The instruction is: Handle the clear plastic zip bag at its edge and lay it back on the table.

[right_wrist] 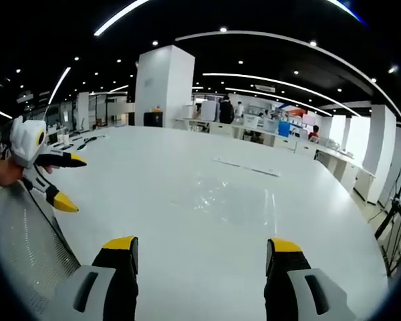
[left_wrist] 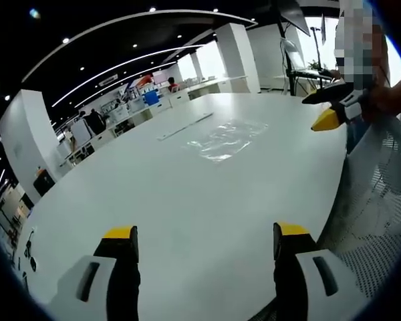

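The clear zip bag (left_wrist: pixel 226 139) is lain flat on the white bench (left_wrist: pixel 187 221), at twelve o'clock from both spread, empty claws (left_wrist: pixel 206 242) (right_wrist: pixel 202 254), held back for approach.

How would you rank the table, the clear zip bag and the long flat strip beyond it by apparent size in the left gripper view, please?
1. White table, by far the largest.
2. Clear plastic zip bag.
3. Flat strip: similar in length to the bag, far narrower, and slightly farther off, so this ranking is unsure.
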